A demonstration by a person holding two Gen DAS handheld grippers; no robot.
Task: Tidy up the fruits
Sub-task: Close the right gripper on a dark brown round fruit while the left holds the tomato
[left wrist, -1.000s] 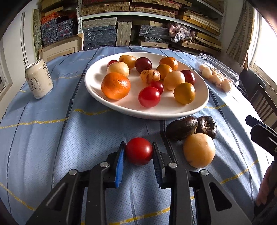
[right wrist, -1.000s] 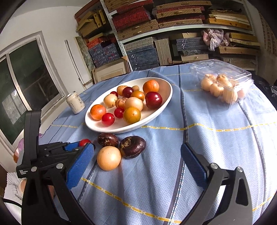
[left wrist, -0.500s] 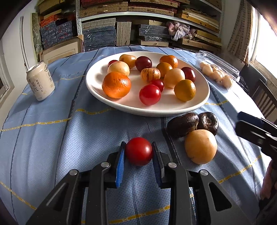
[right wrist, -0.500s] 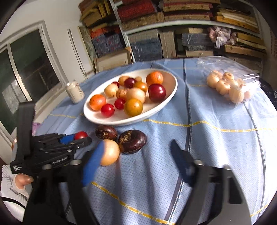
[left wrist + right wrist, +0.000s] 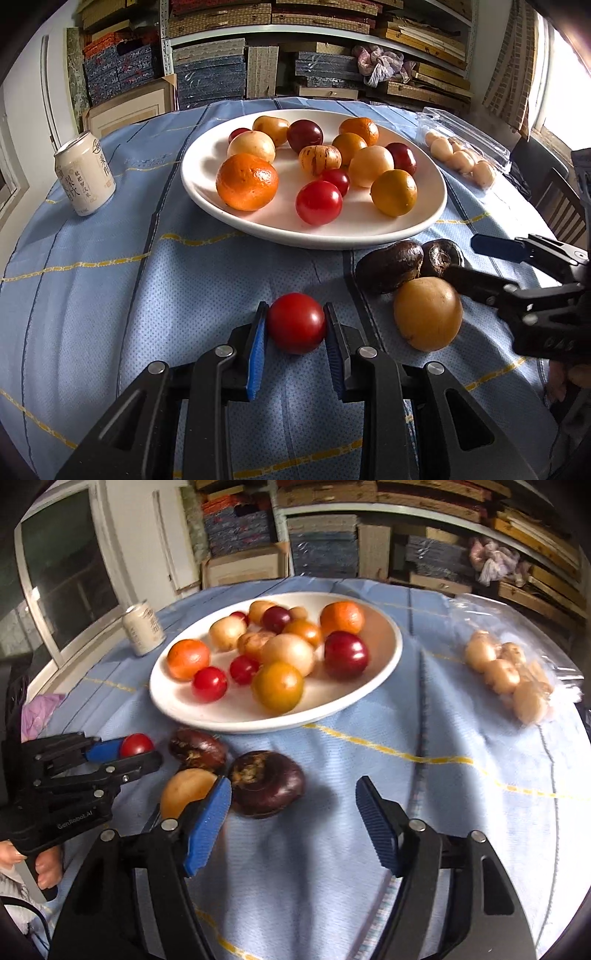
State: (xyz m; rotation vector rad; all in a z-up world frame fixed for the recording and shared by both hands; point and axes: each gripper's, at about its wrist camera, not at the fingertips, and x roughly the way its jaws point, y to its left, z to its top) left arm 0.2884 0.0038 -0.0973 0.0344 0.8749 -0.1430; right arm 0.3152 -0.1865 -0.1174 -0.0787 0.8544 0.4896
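My left gripper (image 5: 295, 325) is shut on a red tomato (image 5: 296, 322) just above the blue cloth, in front of the white plate (image 5: 258, 225); it also shows in the right wrist view (image 5: 122, 755) with the tomato (image 5: 137, 744). The plate holds several fruits, among them an orange (image 5: 246, 181). My right gripper (image 5: 293, 823) is open and empty, close to a dark round fruit (image 5: 266, 783). A tan round fruit (image 5: 427, 313) and a second dark fruit (image 5: 389, 266) lie beside it on the cloth.
A drink can (image 5: 85, 173) stands at the left of the table. A clear plastic box of small pale fruits (image 5: 461, 155) lies at the right. A chair (image 5: 557, 206) stands past the table's right edge. Shelves of stacked boxes fill the back.
My right gripper has moved in toward the dark and tan fruits and now hovers over them. My left gripper still holds the tomato and has crept slightly toward the plate.
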